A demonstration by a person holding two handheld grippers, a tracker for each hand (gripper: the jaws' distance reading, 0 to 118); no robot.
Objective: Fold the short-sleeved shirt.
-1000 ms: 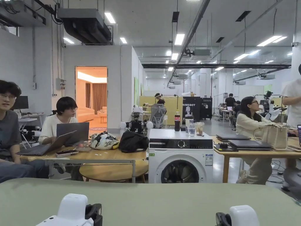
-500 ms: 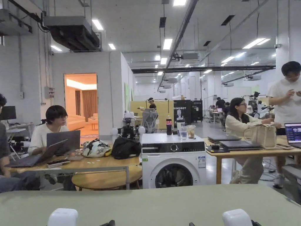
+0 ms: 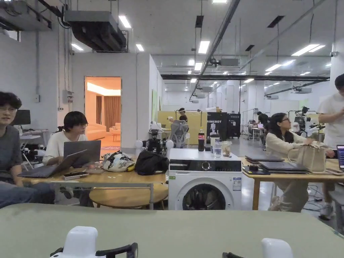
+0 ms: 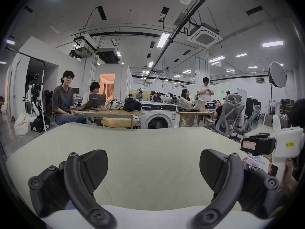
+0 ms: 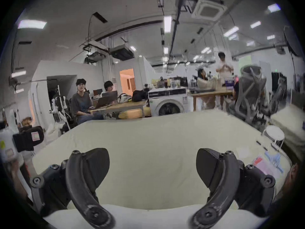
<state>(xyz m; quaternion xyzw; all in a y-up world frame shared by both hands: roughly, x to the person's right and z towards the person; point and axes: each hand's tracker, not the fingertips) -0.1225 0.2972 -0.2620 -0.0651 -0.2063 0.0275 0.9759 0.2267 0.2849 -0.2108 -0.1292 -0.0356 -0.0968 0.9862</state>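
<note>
Left gripper view puts a white cloth edge, probably the shirt (image 4: 153,216), along the bottom of the frame beneath your left gripper (image 4: 153,168), jaws spread wide. Your right gripper (image 5: 152,166) is equally spread. Your head camera has dipped back down, yet folding hasn't begun on the table (image 3: 188,228).

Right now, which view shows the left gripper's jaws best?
The left gripper view: the left gripper has both jaws in full, wide apart over the table. The head view catches its white body and a bit of black at the bottom edge. The right gripper view shows its body far left, jaws not visible.
</note>
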